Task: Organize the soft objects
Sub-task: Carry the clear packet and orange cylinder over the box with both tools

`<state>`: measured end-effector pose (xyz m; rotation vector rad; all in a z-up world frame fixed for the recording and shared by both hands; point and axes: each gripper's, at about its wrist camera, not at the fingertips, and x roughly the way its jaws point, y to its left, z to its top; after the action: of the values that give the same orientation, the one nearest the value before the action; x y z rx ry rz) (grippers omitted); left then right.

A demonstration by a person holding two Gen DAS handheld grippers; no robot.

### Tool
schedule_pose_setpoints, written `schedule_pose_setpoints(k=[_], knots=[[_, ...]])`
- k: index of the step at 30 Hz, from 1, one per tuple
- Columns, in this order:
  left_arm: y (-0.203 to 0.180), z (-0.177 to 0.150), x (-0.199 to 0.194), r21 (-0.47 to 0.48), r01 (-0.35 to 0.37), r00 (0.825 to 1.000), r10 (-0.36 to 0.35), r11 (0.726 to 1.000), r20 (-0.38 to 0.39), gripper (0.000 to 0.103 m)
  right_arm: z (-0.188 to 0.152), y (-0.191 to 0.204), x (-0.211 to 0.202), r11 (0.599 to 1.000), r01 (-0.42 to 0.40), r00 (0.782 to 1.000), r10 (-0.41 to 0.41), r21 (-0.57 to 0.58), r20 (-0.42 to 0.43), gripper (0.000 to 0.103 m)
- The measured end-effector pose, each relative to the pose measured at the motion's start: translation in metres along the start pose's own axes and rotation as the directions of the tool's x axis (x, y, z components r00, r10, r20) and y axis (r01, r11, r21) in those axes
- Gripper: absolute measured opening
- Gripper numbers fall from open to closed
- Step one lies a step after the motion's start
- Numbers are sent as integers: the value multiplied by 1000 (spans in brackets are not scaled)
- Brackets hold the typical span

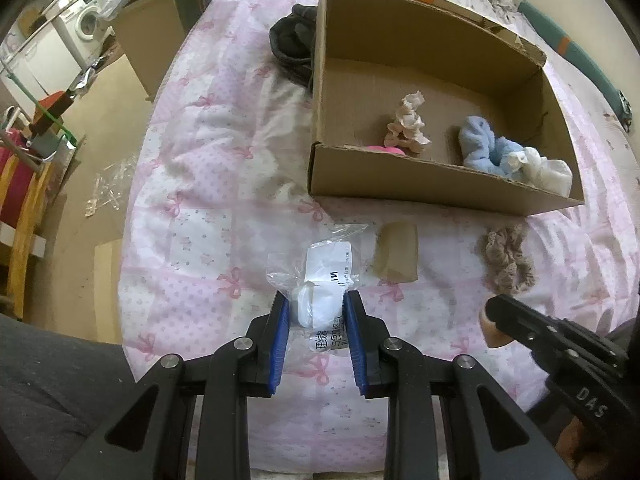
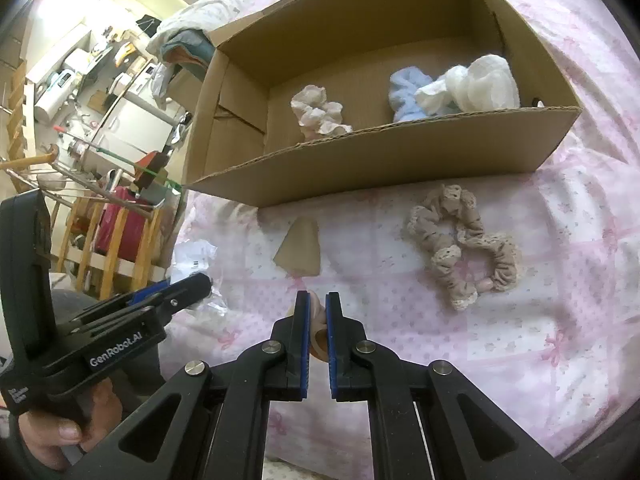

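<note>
A bed [image 1: 208, 168] under a pink bow-print quilt carries an open cardboard box [image 1: 436, 184], its long axis running left to right across the left wrist view. Inside already lie a cream scrunchie [image 1: 408, 124], a blue scrunchie [image 1: 480, 148] and a white scrunchie [image 1: 548, 168], so the sorting looks to be partly done. Outside the box there remain a beige lace scrunchie [image 2: 460, 252], stretched into a loop slanting from upper left to lower right in the right wrist view, a small tan piece [image 2: 300, 252] beside it, and a dark garment [image 1: 292, 48] against the box's far left wall.

The left gripper [image 1: 316, 312] is clenched on a clear plastic packet [image 1: 316, 280] with something white and soft inside, its length pointing away toward the box. The right gripper [image 2: 317, 320] is clamped on a small peach-coloured soft item [image 2: 318, 332], too hidden to tell its lie.
</note>
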<state>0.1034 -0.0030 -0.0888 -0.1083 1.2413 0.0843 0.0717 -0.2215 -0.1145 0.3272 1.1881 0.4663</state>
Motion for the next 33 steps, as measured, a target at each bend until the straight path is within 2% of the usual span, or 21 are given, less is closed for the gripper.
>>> schedule_pose_setpoints(k=[5,10,12,17,22,29,33], knots=[[5,1,-1,-21,-3,1000,3,1000,2,25,2,5,-6,1000,-18,999,18,-6,36,9],[5,7,-22,-20,15,998,-13,1000,56,24,8,4,-22,999,-47,995,46,5,88,9],[5,12,-33,-31,57,996,-55,998,69,24,13,6,-34,998,-58,991,59,-6,120,9],[-4,31,-60,7,60,988,-60,998,144,25,31,10,-70,994,-103,972,106,-26,209,9],[-15,64,-67,49,20,977,-30,999,212,25,58,12,-87,994,-85,960,98,-63,261,9],[-27,99,-54,70,-4,973,-13,998,232,25,97,3,-81,995,-41,950,65,-86,306,9],[-32,109,-43,71,-1,975,-15,997,220,25,108,-3,-70,997,-22,952,43,-73,303,9]])
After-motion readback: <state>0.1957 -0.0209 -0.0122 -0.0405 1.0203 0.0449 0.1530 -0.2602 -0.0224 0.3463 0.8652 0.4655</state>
